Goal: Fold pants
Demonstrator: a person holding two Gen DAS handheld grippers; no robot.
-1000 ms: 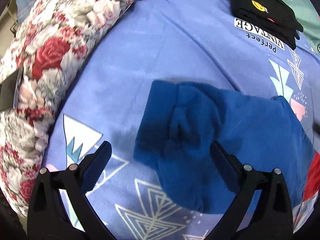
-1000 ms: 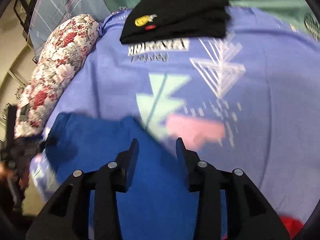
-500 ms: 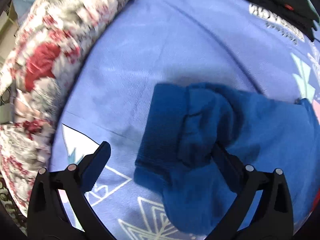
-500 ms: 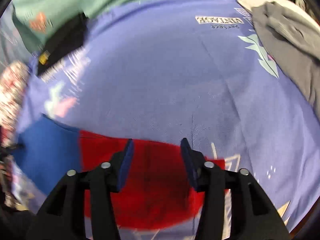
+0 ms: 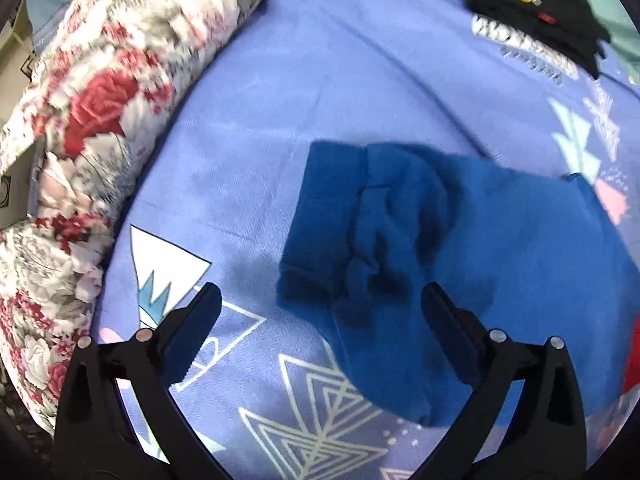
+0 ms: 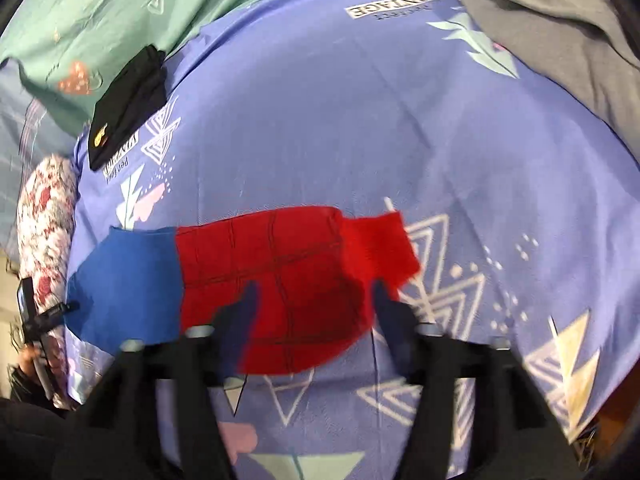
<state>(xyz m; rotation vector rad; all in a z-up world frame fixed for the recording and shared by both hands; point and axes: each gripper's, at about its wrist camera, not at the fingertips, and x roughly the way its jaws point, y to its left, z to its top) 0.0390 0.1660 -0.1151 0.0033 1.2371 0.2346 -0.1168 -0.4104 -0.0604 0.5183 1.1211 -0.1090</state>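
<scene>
The pants (image 6: pixel 280 276) lie flat on the purple patterned bedsheet (image 6: pixel 360 120), red with black grid lines on the right half, blue on the left. In the left wrist view the blue end (image 5: pixel 460 248) is bunched and wrinkled near its waistband. My left gripper (image 5: pixel 320 316) is open and empty, hovering over that blue end. My right gripper (image 6: pixel 314 300) is open and empty, just above the red part near its cuff.
A floral bolster (image 5: pixel 100 100) runs along the sheet's left edge. A folded black garment (image 5: pixel 532 8) lies at the far end, also in the right wrist view (image 6: pixel 128 104). A grey garment (image 6: pixel 560 28) is heaped at the far right. A green sheet (image 6: pixel 120 12) lies behind.
My right gripper swung right, from over the blue part to over the red part, and opened wider. My left gripper stayed open over the blue end, shifting only slightly.
</scene>
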